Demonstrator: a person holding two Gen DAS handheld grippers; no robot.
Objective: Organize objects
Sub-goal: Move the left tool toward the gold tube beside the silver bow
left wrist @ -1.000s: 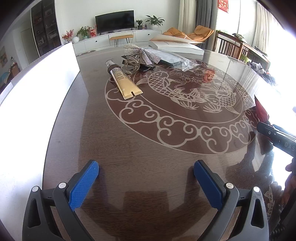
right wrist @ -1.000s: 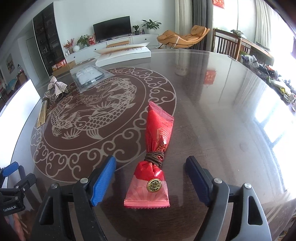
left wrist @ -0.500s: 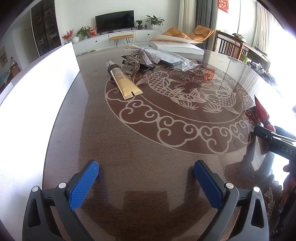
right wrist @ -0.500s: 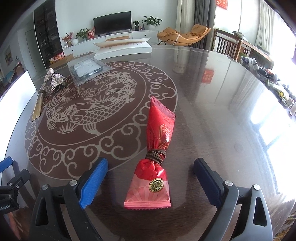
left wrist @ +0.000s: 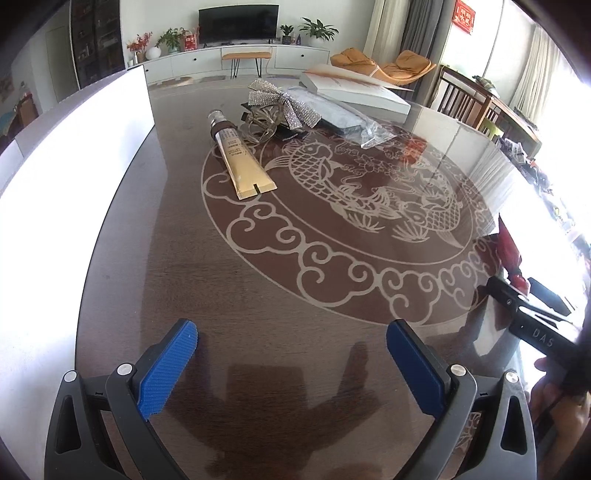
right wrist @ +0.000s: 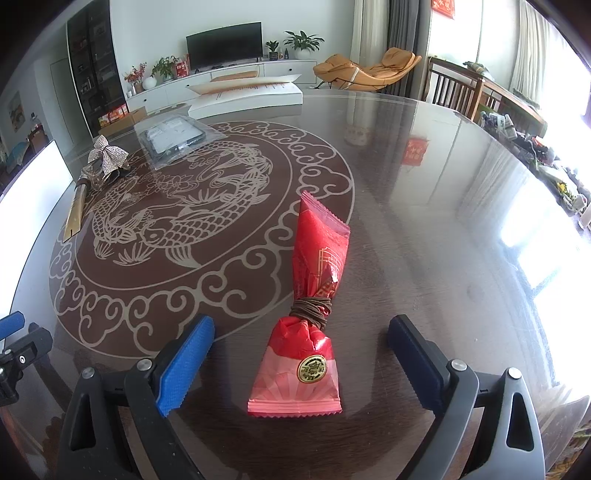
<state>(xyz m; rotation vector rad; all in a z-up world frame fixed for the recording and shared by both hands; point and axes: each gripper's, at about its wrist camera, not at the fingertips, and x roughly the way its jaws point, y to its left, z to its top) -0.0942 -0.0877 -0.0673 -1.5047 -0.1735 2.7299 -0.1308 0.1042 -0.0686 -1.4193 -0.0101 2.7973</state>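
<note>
a white panel (left wrist: 74, 155) stands along the far left edge of the dark, glossy counter (left wrist: 258, 295), whose top carries a pale inlay of fish ringed by cloud scrolls. just right of the panel a gold tube (left wrist: 242, 162) lies flat on the rim of that inlay, its cap end beside a glittery silver bow (left wrist: 282, 101) that sits on a clear, wiry ornament. further right a clear plastic bag (left wrist: 343, 118) holding something dark lies next to a long white box (left wrist: 354, 88). behind the counter the room shows a low white cabinet with a dark television (left wrist: 238, 23) and potted plants, then an orange lounge chair (right wrist: 365, 70), then wooden chairs and bright windows at the right.

the left hand-held gripper (left wrist: 291, 363) hovers low over bare counter near its close edge, its blue pads spread wide with nothing between them. to its right, the right hand-held gripper (right wrist: 301, 358) is equally wide apart and straddles the lower, knotted end of a red snack packet (right wrist: 312, 314), which lies flat on the counter at the inlay's outer edge, tied round its middle with brown cord, a gold seal on its near end. neither pad touches the packet.
</note>
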